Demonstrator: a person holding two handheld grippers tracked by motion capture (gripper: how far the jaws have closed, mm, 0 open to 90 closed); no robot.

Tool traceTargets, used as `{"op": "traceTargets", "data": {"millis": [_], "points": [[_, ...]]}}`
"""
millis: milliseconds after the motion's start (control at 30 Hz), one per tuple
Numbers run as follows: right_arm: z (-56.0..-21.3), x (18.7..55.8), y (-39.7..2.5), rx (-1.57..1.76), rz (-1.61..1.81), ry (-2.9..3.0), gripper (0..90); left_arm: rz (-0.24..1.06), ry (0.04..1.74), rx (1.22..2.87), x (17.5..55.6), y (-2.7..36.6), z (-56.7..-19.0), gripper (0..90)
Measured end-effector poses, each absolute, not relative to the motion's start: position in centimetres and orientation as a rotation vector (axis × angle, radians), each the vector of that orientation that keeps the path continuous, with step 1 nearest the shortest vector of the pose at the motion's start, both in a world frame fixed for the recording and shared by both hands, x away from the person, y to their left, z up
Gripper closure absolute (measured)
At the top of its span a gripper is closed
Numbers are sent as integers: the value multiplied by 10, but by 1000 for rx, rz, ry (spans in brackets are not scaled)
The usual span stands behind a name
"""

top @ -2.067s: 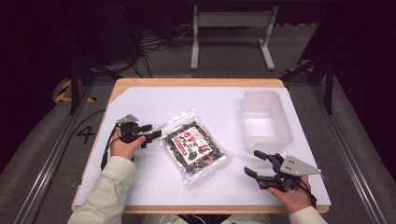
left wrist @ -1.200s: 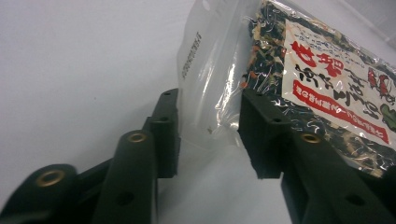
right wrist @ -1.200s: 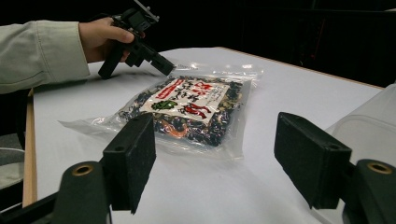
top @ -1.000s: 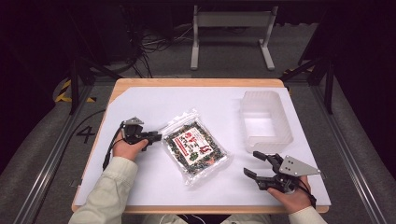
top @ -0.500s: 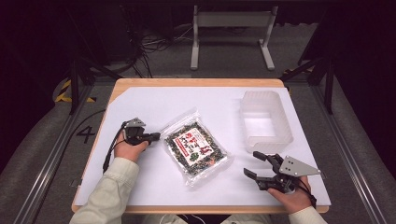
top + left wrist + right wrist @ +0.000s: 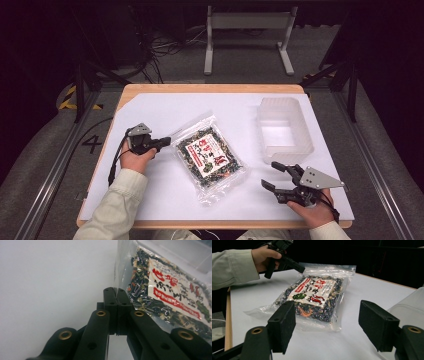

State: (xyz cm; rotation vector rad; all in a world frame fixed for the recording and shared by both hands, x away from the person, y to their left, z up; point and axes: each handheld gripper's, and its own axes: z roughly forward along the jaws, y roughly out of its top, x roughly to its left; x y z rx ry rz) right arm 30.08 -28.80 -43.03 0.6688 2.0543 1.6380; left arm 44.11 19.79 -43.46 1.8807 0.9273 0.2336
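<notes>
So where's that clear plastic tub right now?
In the high view the clear plastic tub sits on the table's right side, right of the snack bag, beyond the right hand-held gripper.

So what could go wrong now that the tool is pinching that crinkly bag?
1. The left tool is shut on just the thin clear edge of the snack bag. If it lifts, the slippery plastic might slide out, or the edge might tear.
2. The bag looks full and floppy, so held by one edge it could sag and swing.
3. The right tool is open and apart from the bag, so it isn't helping yet. The clear tub sits close by and could get bumped.
</notes>
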Motion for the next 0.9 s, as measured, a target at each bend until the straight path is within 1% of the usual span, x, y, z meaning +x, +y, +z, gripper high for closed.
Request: {"op": "traceTargets", "data": {"millis": [167,233,400,533,633,900], "points": [[-429,301,-287,664,1632,2056,316,228,898,1803,434,202,-420,898],[-427,301,-288,670,1638,2046,326,247,865,1779,430,203,-409,898],[-421,303,-288,682,1645,2036,384,262,783,1715,417,202,-386,899],[-418,304,-286,674,1644,2039,401,273,719,1700,407,197,-371,900],[-413,305,-281,663,1656,2038,440,317,637,1693,393,190,-350,900],[-405,313,-268,638,1671,2057,454,370,520,1669,371,182,-322,900]]}}
